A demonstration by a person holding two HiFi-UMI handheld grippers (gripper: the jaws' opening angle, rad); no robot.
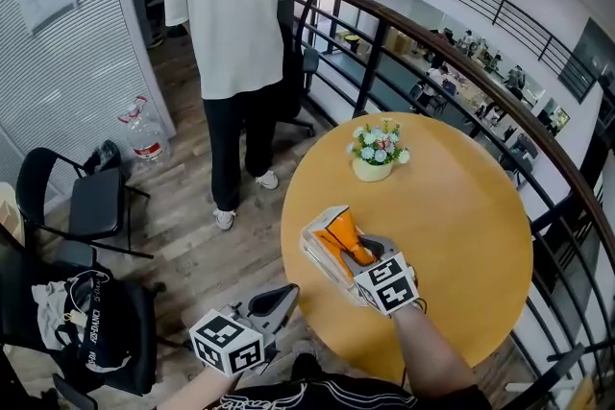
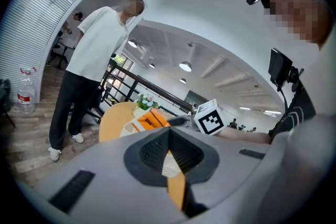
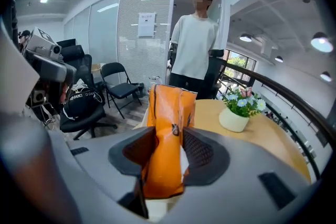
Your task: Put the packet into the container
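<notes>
My right gripper (image 1: 352, 255) is shut on an orange packet (image 1: 343, 238), which stands upright between its pads (image 3: 202, 150). The packet (image 3: 167, 128) hangs partly inside a white open container (image 1: 311, 251) near the left edge of the round wooden table (image 1: 461, 216). From the left gripper view, the packet (image 2: 153, 118) sticks up out of the container (image 2: 130, 126). My left gripper (image 1: 279, 299) is held low, off the table to the left, its jaws together with nothing in them (image 2: 169, 150).
A pale pot of flowers (image 1: 377, 155) stands at the table's far side. A person in a white shirt (image 1: 235, 14) stands beyond the table. Black chairs (image 1: 86, 197) and a bag (image 1: 91, 326) are at the left, a dark railing (image 1: 461, 62) curves behind the table.
</notes>
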